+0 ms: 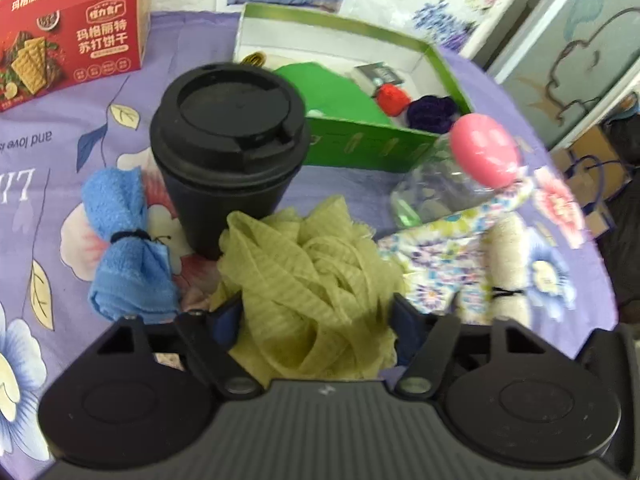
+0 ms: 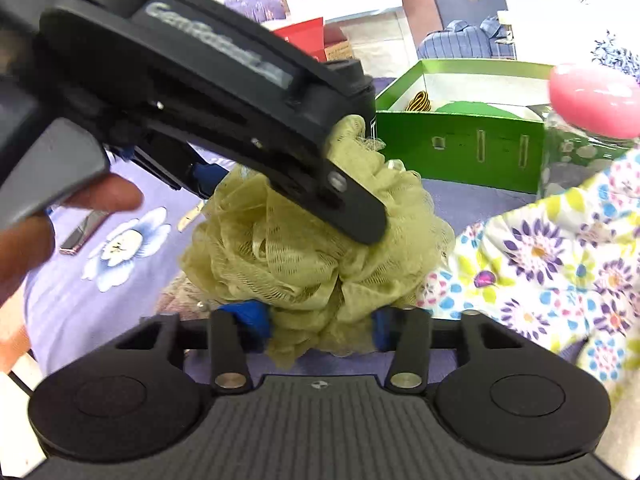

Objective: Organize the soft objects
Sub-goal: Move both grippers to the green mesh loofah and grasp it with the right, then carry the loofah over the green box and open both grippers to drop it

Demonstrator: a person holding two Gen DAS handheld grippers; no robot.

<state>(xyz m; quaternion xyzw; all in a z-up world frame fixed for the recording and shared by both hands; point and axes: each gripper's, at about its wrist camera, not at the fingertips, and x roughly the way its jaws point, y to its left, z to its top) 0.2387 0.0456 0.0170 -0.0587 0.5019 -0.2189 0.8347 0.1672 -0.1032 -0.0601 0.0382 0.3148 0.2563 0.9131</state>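
Left gripper (image 1: 316, 316): blue pads part-spread, pinching olive-green mesh bath pouf (image 1: 312, 272) on both flanks. Right gripper (image 2: 320, 320): jaws likewise clamped on pouf's lower folds. Pouf sits on purple floral cloth (image 1: 60, 140), black lidded cup (image 1: 228, 148) at its 11 o'clock, green box (image 1: 360, 136) at 1 o'clock. Left gripper body hides pouf top in right view; its lettering blurred, unreadable. Red cracker box (image 1: 68, 36) carries Chinese print. Cloth text partly cut off: "and love."

Table, purple flowered cloth (image 1: 360, 184). Red cracker box (image 1: 68, 36) at far left corner. Green box (image 1: 360, 144) at far edge. Black lidded cup (image 1: 228, 152), blue tied towel (image 1: 124, 240), olive mesh sponge (image 1: 312, 280), clear pink-capped bottle (image 1: 452, 176), floral cloth (image 1: 444, 256) toward the near edge.
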